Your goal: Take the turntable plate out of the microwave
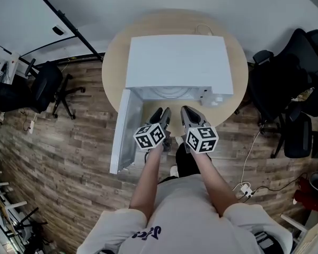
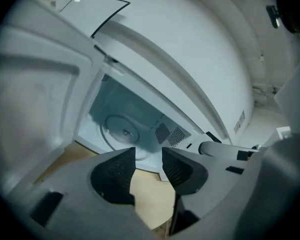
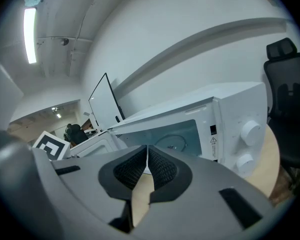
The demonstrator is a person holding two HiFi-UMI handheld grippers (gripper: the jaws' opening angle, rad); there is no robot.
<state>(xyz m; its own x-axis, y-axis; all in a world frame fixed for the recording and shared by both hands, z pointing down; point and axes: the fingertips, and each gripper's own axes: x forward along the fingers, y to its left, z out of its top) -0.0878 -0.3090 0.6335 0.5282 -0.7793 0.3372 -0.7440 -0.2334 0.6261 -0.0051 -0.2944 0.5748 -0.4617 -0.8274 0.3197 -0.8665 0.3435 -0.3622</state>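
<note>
A round wooden table [image 1: 115, 62] is occupied by a boxy white microwave [image 1: 177, 62], set with its opening toward the person so that the cavity can be reached from the front. Its smooth white door [image 1: 122, 134] is swung fully out to the left, by which the cavity is left unobstructed. The turntable plate [image 2: 121, 133], a round, clear, glass-like disc, is seen lying flat on the cavity floor, not yet touched. Two round white knobs [image 3: 250, 132] are mounted on the right-hand panel.

The left gripper [image 2: 148, 157] is held just before the opening, aimed at the plate; its ridged black pads are spread apart with nothing between them, seemingly made ready for the plate's rim. The right gripper [image 3: 147, 160] is held beside it, its jaws pressed together and empty.
</note>
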